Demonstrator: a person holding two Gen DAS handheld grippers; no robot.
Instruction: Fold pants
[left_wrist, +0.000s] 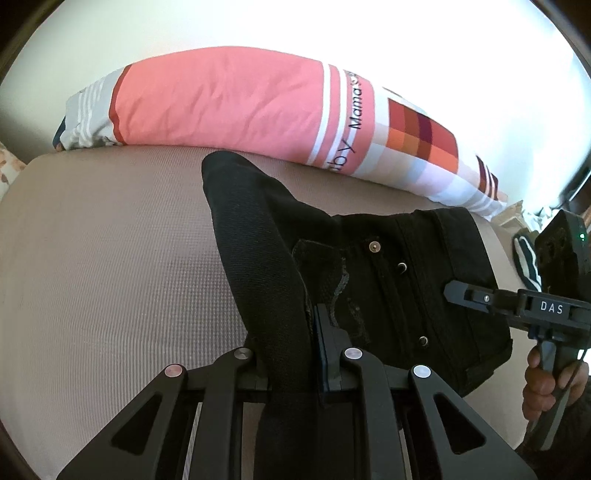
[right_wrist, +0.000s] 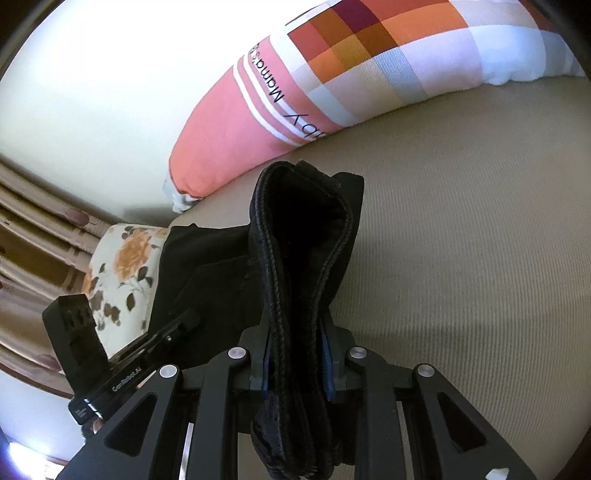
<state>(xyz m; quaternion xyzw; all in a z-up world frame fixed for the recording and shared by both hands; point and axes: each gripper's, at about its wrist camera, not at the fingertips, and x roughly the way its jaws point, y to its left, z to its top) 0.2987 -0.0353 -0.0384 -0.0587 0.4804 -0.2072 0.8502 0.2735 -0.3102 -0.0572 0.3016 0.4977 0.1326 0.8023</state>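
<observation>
The black pants (left_wrist: 399, 295) lie on a beige mattress (left_wrist: 110, 277), the buttoned fly and waistband up in the left wrist view. My left gripper (left_wrist: 291, 347) is shut on a fold of a pant leg that rises toward the pillow. My right gripper (right_wrist: 295, 354) is shut on a thick stitched band of the black pants (right_wrist: 299, 258), lifted off the mattress (right_wrist: 461, 258). The right gripper also shows at the right edge of the left wrist view (left_wrist: 454, 290). The left gripper shows at the lower left of the right wrist view (right_wrist: 188, 317).
A long pink, white and checked pillow (left_wrist: 229, 103) lies along the wall behind the pants, and it also shows in the right wrist view (right_wrist: 332, 74). A floral cushion (right_wrist: 118, 269) and curtains (right_wrist: 33, 229) are at the left.
</observation>
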